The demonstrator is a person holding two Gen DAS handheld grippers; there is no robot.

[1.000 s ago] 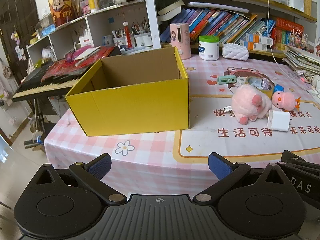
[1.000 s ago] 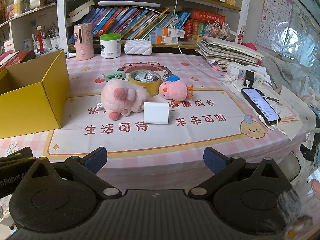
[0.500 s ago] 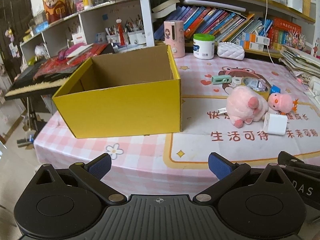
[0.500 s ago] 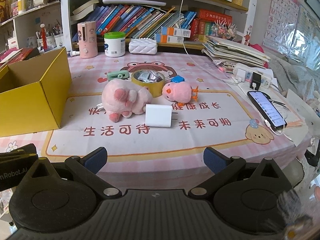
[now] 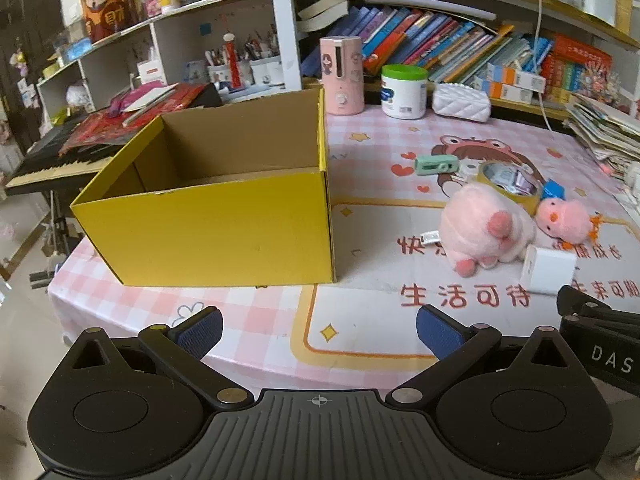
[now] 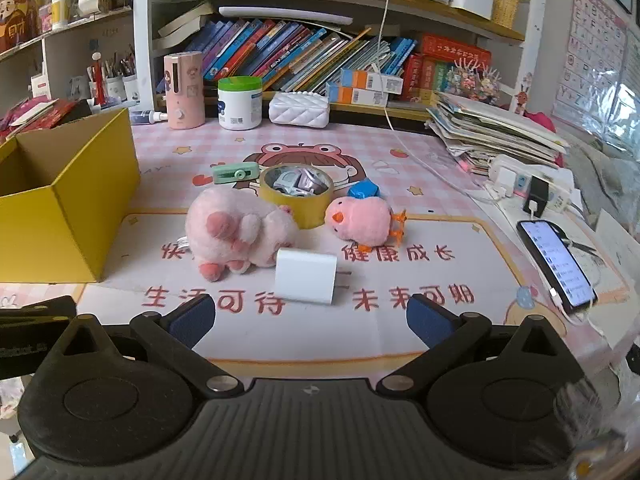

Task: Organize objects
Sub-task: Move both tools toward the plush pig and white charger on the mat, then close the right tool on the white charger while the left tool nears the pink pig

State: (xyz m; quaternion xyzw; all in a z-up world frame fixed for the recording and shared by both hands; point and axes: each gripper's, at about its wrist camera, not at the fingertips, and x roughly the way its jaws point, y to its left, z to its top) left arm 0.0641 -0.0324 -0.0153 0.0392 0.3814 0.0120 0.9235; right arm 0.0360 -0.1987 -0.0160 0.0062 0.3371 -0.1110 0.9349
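Yellow cardboard box [image 5: 224,224], open-topped, on the desk's [image 5: 360,140] left part; pink plush pig [image 6: 236,236] lying right of it, well apart; white charger block [image 6: 306,276] touching the pig's front; pink chick plush [image 6: 362,222] just right; yellow tape roll [image 6: 296,196] behind both; left hand-held gripper [image 5: 318,326] wide, holding nothing; right hand-held gripper [image 6: 310,318] wide, holding nothing, near the charger.

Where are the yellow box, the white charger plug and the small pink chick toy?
yellow box [image 5: 216,232], left wrist view, on its near outer wall.
white charger plug [image 6: 306,278], right wrist view, on its front face.
pink chick toy [image 6: 362,218], right wrist view, on its plush body.
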